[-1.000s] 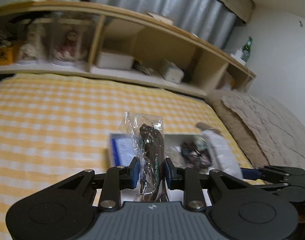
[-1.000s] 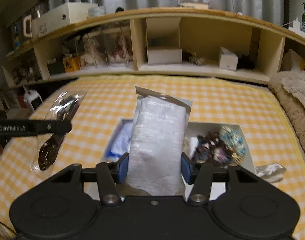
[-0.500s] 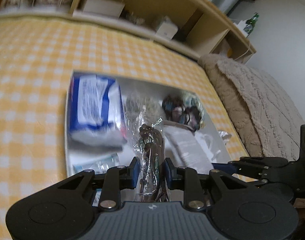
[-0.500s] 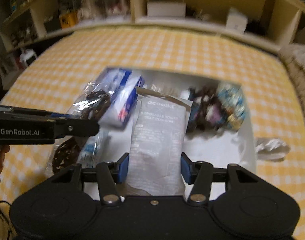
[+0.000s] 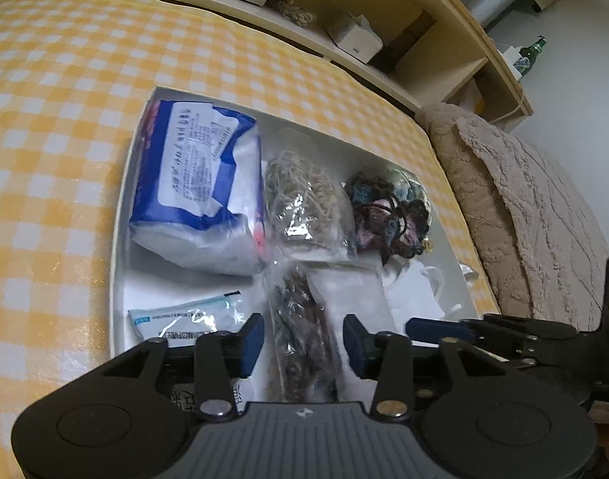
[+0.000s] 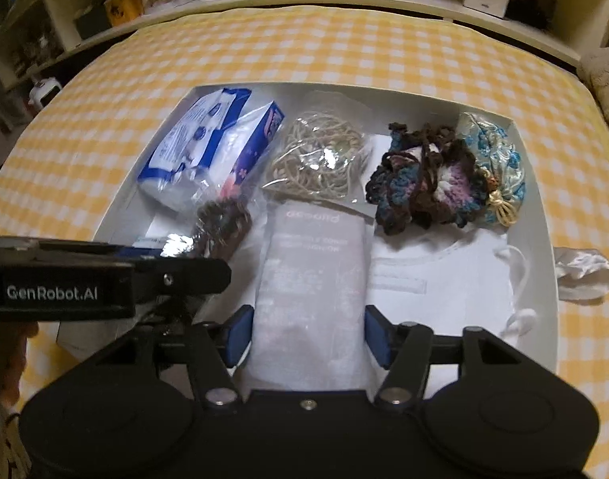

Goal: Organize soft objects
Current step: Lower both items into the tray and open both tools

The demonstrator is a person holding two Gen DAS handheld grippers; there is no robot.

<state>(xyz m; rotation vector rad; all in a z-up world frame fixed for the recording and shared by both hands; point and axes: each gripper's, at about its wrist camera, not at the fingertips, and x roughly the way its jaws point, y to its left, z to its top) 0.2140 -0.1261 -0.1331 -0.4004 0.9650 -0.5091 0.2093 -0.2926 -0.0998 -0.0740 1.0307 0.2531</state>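
The left gripper [image 5: 302, 345] had just been opening; its blue pads stood apart from the clear bag of brown items [image 5: 304, 327] lying between them in the white box [image 5: 119, 247]. The right gripper [image 6: 306, 333] had also just been opening, and the grey-white pouch [image 6: 310, 279] lay between its spread pads, which did not seem to press it. Farther in the box lay a blue tissue pack [image 5: 196, 183], a bag of twine [image 6: 318, 161] and a crocheted piece [image 6: 424, 175]. The box rested on a yellow checked cloth [image 6: 344, 48]. Behind it stood wooden shelves [image 5: 436, 12], and a beige blanket [image 5: 524, 207] lay at the right.
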